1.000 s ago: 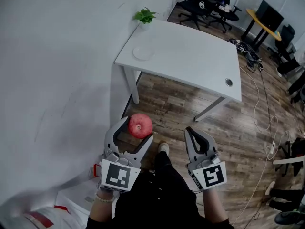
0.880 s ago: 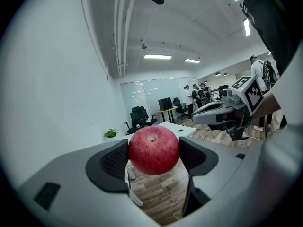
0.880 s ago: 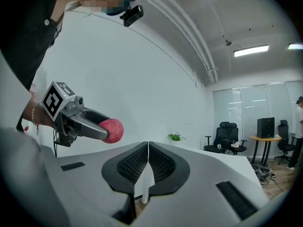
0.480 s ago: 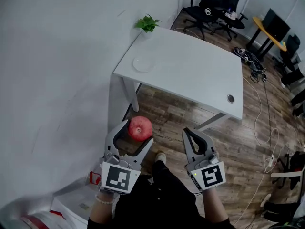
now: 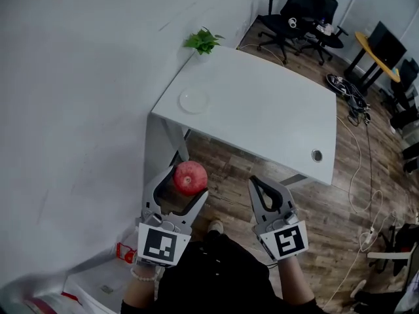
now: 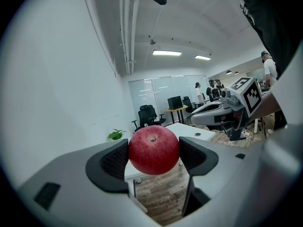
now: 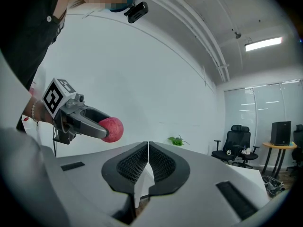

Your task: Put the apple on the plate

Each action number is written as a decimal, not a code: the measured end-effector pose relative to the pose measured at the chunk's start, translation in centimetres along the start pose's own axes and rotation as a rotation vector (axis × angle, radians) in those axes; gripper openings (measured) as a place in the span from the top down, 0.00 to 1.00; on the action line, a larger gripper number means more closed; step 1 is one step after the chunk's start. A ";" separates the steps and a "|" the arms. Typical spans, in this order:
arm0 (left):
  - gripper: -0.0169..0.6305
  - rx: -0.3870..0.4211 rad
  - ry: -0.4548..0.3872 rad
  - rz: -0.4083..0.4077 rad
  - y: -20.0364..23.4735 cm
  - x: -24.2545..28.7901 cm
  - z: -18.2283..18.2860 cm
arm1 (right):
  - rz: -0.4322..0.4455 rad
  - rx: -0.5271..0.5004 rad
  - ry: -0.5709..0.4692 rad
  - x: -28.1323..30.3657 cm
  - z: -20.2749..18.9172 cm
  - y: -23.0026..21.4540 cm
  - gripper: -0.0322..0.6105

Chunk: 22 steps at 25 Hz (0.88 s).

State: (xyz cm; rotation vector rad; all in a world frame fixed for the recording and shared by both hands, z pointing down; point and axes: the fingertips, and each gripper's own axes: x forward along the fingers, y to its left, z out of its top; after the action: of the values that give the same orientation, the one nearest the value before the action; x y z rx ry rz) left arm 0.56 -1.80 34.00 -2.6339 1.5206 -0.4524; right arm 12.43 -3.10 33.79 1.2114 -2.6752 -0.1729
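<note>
A red apple (image 5: 190,177) is clamped between the jaws of my left gripper (image 5: 189,180), held in the air short of the white table (image 5: 275,116). In the left gripper view the apple (image 6: 154,149) fills the gap between the two dark pads. A small white plate (image 5: 194,101) lies near the table's left edge, well ahead of the apple. My right gripper (image 5: 262,187) is shut with nothing in it, level with the left one. In the right gripper view its jaws meet in a closed seam (image 7: 148,161), and the apple (image 7: 111,129) shows at left.
A small potted plant (image 5: 203,41) stands at the table's far left corner. A white wall runs along the left. Black office chairs (image 5: 304,12) stand beyond the table. Cables (image 5: 357,103) trail over the wooden floor at right. A cable hole (image 5: 317,155) sits near the table's right front.
The table and plate have come nearer and lower in the head view. Both grippers keep their pose, the left one still holding the apple.
</note>
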 end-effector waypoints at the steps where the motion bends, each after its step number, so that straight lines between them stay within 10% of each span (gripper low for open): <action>1: 0.44 -0.001 0.002 0.007 0.3 0.6 0.0 | 0.007 -0.002 0.003 0.4 -0.2 -0.5 0.89; 22: 0.44 -0.011 0.051 0.061 0.9 6.2 0.5 | 0.053 0.009 0.014 2.2 -2.3 -5.8 0.89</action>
State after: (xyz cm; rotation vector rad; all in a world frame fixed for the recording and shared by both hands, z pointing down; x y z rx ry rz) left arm 2.85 -7.63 34.67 -2.5957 1.6173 -0.5121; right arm 15.77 -8.57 35.22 1.1381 -2.6953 -0.1436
